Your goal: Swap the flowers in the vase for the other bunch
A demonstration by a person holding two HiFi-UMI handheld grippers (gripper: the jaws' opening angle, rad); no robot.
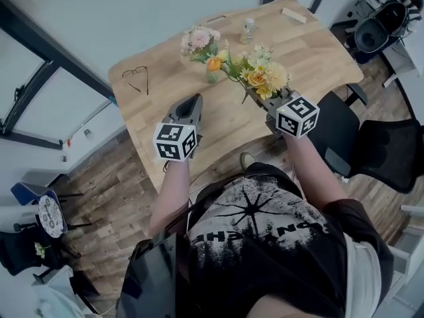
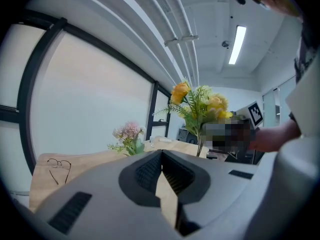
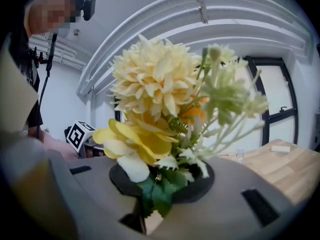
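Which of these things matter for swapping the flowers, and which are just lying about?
For the job: yellow flowers held in the right tongs, pink flowers, vase, left tongs, shut and empty.
Lying about: glasses, bottle, wooden block.

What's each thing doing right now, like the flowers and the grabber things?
left gripper: fingers shut, empty
right gripper: fingers shut on the yellow flowers
yellow flowers: held up off the table
pink flowers: standing on the table, untouched
glasses: lying on the table
bottle: standing upright
wooden block: lying flat
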